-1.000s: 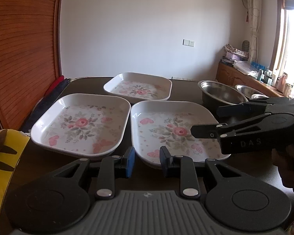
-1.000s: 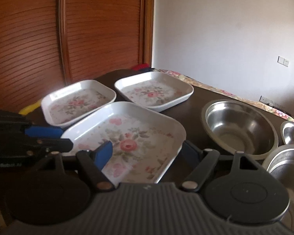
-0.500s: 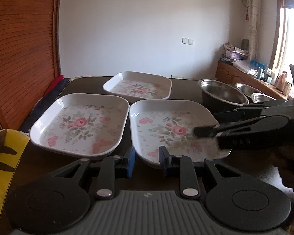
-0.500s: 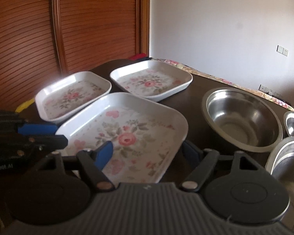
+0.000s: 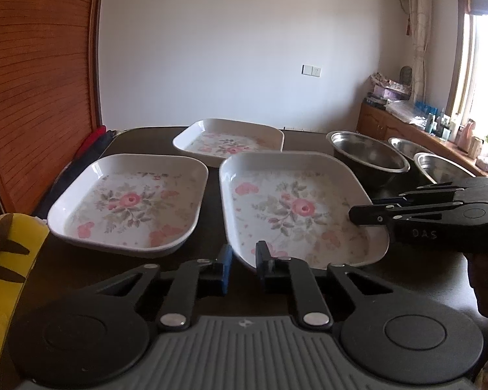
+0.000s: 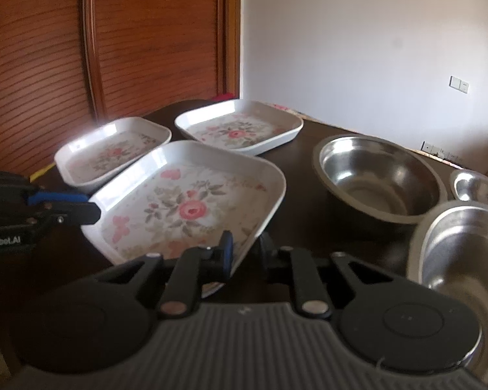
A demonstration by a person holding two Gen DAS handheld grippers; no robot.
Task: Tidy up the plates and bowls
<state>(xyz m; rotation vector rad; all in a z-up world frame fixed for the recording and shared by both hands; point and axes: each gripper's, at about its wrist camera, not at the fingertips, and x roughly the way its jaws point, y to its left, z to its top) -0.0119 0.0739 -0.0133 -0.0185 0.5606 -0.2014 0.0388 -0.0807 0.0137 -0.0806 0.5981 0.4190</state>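
Now, from the left wrist view, the left gripper (image 5: 243,260) has just closed on the near plate's (image 5: 292,208) rim at six o'clock. From the right wrist view, the right gripper (image 6: 245,253) has just clamped its opposite edge, likely to lift it for stacking.

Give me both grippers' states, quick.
Left gripper: jaws just closed on the near corner of the nearest white floral rectangular plate.
Right gripper: jaws just closed on that plate's right rim.
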